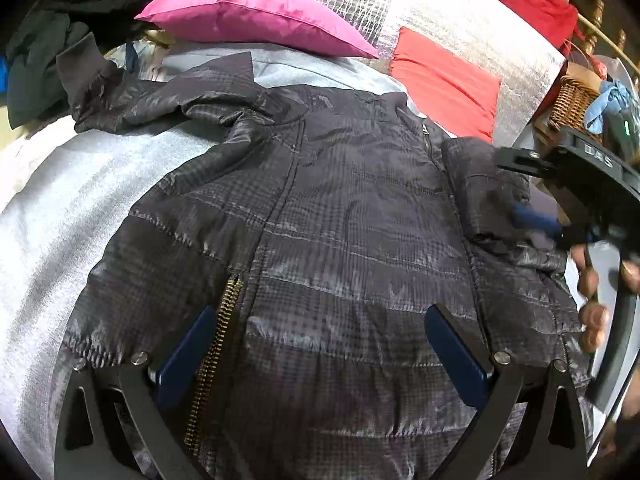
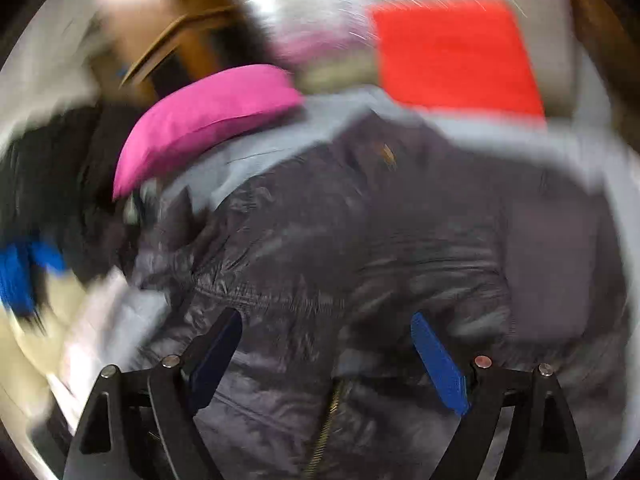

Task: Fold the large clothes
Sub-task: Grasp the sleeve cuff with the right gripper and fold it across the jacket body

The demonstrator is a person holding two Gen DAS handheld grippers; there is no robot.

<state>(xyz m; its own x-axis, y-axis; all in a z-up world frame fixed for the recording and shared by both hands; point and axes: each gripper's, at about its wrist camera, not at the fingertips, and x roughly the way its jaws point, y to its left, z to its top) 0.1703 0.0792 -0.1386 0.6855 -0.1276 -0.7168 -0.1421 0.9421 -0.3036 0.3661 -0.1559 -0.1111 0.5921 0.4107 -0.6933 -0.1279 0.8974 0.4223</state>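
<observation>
A dark quilted jacket lies spread front up on a grey bed sheet, its brass zipper near my left finger. One sleeve stretches to the upper left. The other sleeve is folded inward over the chest. My left gripper stands open just over the jacket's lower part, with nothing pinched. My right gripper is open and empty above the jacket; its view is blurred. In the left wrist view the right gripper hovers beside the folded sleeve, held by a hand.
A pink pillow and a red pillow lie at the head of the bed against a silver foil panel. A pile of dark clothes sits at the far left. A wicker basket stands at the right.
</observation>
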